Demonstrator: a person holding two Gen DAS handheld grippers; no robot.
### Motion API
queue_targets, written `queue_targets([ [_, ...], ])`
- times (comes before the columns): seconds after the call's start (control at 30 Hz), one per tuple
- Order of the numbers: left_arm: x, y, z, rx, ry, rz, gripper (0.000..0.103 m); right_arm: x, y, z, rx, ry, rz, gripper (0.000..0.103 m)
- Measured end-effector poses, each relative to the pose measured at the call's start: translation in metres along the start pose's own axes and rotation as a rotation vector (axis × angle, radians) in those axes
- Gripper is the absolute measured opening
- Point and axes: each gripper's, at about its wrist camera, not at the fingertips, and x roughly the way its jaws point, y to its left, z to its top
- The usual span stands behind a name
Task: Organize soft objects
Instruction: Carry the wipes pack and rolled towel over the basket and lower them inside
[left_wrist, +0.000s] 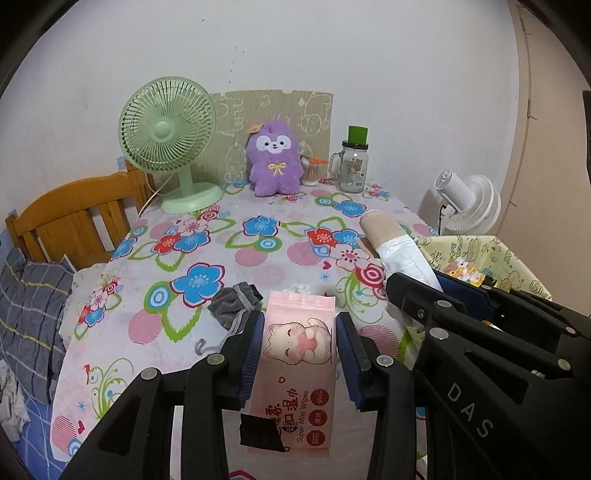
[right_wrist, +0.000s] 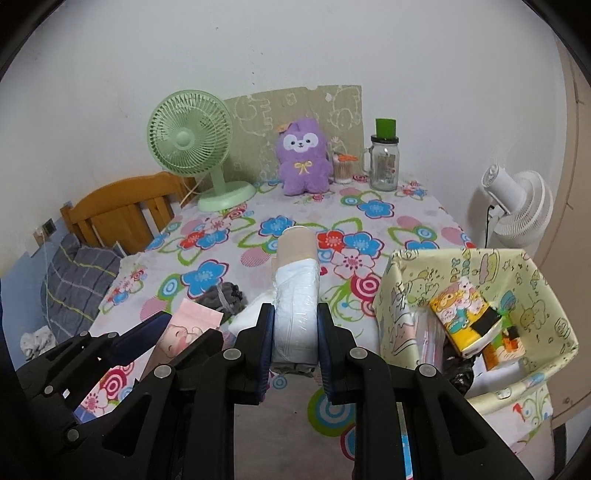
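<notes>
My left gripper (left_wrist: 300, 325) is shut on a pink pack of mini wipes (left_wrist: 295, 365) with a cat picture, held above the flowered table (left_wrist: 236, 236). My right gripper (right_wrist: 294, 314) is shut on a roll of white bags on a beige tube (right_wrist: 296, 288), pointing away from me; the roll also shows in the left wrist view (left_wrist: 391, 243). A grey drawstring pouch (left_wrist: 236, 301) lies on the table just left of the wipes. A white soft pack (right_wrist: 251, 317) lies under the roll. A yellow patterned fabric box (right_wrist: 546, 295) at the right holds tissue packs (right_wrist: 465, 317).
At the table's back stand a green desk fan (left_wrist: 168, 136), a purple plush toy (left_wrist: 274, 162), a cotton swab jar (left_wrist: 309, 171) and a glass jar mug with a green lid (left_wrist: 352, 162). A wooden headboard (left_wrist: 70, 218) and grey pillow (left_wrist: 29, 306) are left; a white fan (right_wrist: 517, 206) is right.
</notes>
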Motion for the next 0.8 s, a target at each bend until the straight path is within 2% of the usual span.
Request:
queue_targets([
  [0.8,-0.008,-0.038,0.023,0.04,-0.028,-0.019,0.04,-0.026,-0.03,0.02,-0.012,-0.034,0.015,0.025],
])
